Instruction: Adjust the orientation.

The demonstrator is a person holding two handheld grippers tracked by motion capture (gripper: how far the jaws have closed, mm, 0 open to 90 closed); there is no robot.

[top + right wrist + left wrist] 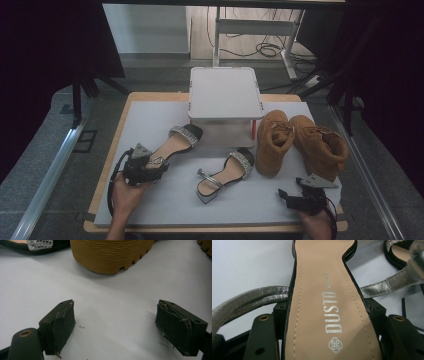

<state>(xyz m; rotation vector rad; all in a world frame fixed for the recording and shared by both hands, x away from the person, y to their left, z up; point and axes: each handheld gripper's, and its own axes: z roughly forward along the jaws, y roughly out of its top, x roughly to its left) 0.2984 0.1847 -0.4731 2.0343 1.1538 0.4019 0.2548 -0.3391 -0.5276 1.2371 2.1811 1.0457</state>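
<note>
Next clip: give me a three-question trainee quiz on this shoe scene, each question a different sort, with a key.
1. True or false: the left tongs are clamped on the heel end of a sandal.
2. What lies between the pads of the right tongs?
A) a boot
B) a strap
C) nothing
3. Fill in: the two tan boots stand to the ___ of the grey box in the high view.

Key: 1 true; 2 C; 3 right.

L tool (150, 167) clamped, R tool (290, 196) open, low
</note>
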